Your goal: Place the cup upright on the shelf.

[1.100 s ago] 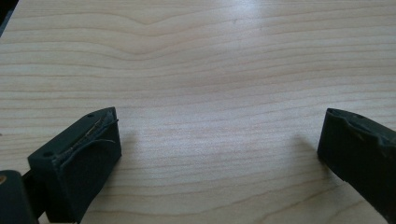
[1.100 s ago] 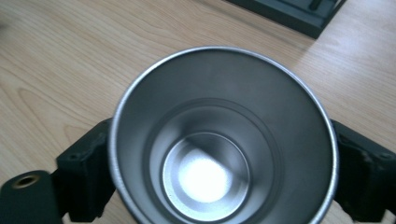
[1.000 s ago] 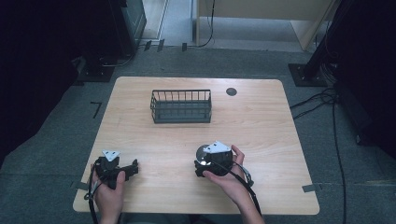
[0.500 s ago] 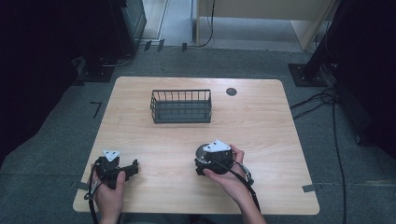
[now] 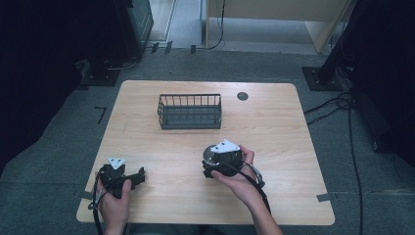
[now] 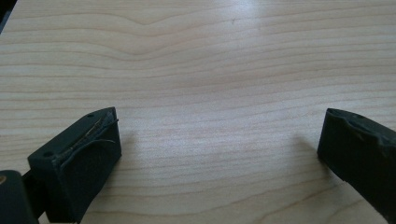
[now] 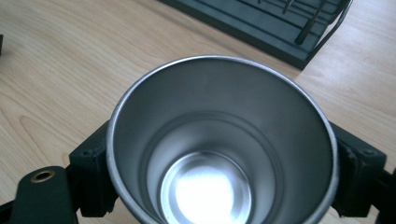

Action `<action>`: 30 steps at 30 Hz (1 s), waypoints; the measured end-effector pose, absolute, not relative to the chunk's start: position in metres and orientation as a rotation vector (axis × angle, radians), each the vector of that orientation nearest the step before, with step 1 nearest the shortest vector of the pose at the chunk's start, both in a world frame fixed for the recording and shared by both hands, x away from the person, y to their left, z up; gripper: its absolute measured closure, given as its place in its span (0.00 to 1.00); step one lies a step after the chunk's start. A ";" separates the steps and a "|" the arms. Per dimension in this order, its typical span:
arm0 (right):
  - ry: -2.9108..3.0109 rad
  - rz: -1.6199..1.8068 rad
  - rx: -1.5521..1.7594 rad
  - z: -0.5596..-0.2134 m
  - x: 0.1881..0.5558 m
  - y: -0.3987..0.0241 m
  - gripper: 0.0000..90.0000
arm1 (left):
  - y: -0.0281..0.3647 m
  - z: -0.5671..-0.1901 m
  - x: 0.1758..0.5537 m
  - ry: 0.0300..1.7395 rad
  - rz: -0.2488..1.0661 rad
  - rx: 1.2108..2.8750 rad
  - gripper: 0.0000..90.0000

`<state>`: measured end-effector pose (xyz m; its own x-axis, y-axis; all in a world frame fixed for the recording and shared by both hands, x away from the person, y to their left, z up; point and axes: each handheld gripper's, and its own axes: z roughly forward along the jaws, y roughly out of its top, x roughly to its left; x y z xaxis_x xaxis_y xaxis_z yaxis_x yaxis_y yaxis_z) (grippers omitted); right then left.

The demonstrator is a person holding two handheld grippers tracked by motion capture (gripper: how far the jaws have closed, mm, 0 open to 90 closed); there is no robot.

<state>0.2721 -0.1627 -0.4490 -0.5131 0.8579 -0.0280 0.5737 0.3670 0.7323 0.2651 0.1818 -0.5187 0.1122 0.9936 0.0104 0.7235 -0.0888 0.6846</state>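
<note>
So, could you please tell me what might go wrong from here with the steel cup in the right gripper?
The right gripper clamps the smooth, tapered steel cup from outside; it could slip or tilt when lifted. The wire basket has raised walls that the cup might clip on the way in. The left gripper rests open and apart, too far to steady anything.

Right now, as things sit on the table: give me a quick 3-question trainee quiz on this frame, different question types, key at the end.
1. True or false: the right gripper is shut on the metal cup.
2. Multiple choice: the wire basket on the table is A) holding the cup, B) empty, C) tipped on its side.
3. Short answer: what lies between the fingers of the left gripper?

Key:
1. True; its fingers press on the cup's sides.
2. B
3. Nothing, just bare table; the fingers stand wide apart.
</note>
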 end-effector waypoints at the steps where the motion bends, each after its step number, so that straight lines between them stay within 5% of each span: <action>1: 2.225 0.949 1.245 -0.448 0.273 -0.162 0.16 | 0.182 -0.519 0.265 1.665 0.670 1.870 0.00; 30: 2.230 0.970 1.206 -0.411 0.316 -0.143 0.17 | 0.182 -0.519 0.265 1.659 0.671 1.870 0.00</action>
